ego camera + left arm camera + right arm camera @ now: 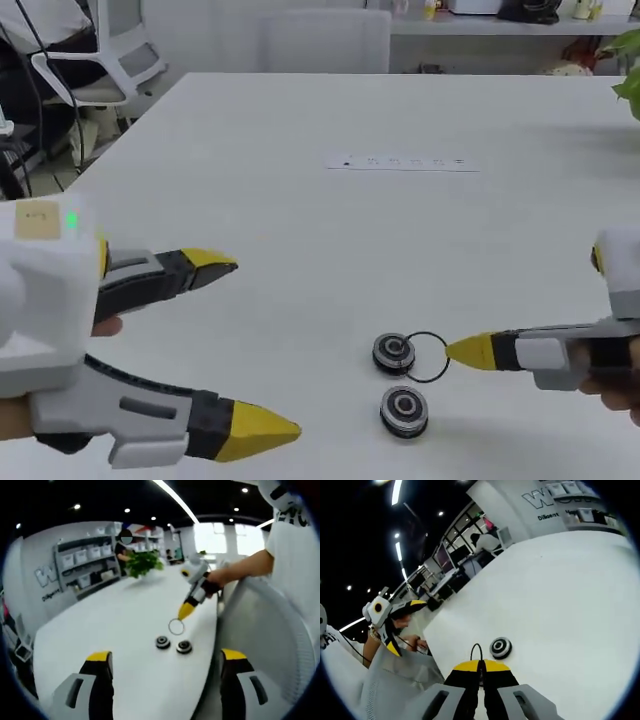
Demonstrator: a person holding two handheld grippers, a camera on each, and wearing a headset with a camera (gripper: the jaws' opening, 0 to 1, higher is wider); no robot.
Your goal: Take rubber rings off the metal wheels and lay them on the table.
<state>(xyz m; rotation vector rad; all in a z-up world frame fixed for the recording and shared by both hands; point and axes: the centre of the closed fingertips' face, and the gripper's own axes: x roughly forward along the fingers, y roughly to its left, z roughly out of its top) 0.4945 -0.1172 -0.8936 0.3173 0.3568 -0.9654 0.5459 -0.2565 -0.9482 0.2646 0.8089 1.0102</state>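
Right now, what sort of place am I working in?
Likely an office or lab workroom: a big white table, where the right gripper pinches a rubber ring, an office chair beside it, and wall shelves of storage bins.

Lettered on the far wall (512, 515): a large "W", with "Diligent" beneath (remainder illegible). Printed along a strip (400, 162) toward the far edge of the table (300, 120): marks too small to read.
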